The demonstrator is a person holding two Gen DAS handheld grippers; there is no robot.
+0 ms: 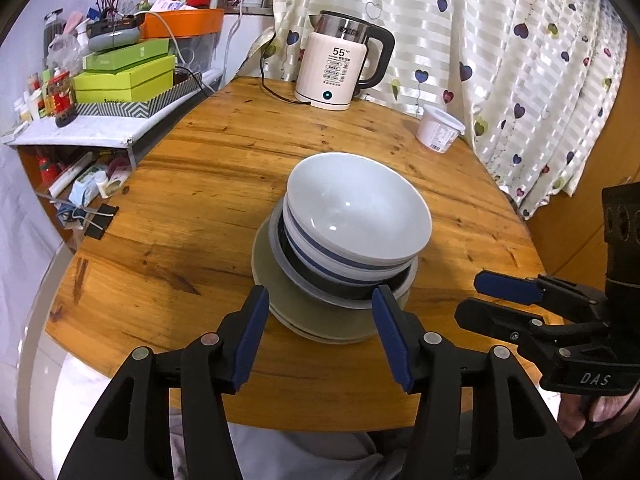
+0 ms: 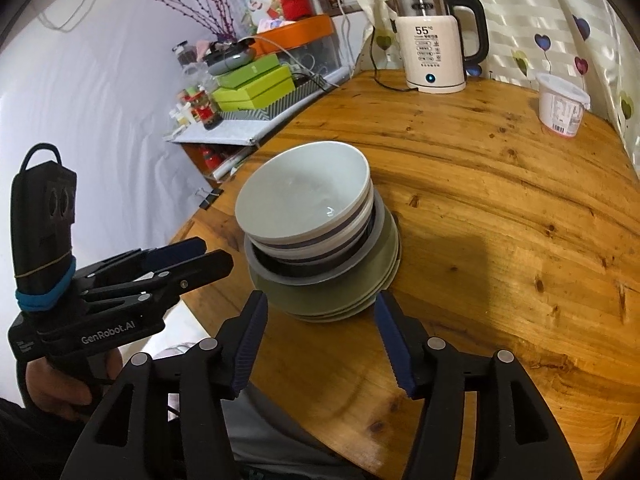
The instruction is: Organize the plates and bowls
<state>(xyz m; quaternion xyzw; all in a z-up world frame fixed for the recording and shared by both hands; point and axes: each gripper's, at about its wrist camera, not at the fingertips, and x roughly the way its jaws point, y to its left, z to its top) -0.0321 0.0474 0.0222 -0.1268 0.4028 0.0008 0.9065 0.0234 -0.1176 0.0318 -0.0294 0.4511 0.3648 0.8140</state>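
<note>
**Stack done, both grippers off it**

Bowls (image 1: 352,216) sit nested atop the plates (image 1: 316,320), one pile at centre of the round wooden worktop (image 1: 192,184). Top bowl white inside, blue band outside; it leans a bit. Left hand-held gripper (image 1: 320,312) is released, jaws apart w/ nothing between them, just short of the plates' near rim at 6 o'clock. Right hand-held gripper (image 2: 320,312) likewise released (no contact seen). Kettle (image 1: 340,68) at 12 o'clock, white tub (image 1: 438,128) approx. 1 o'clock.
</note>
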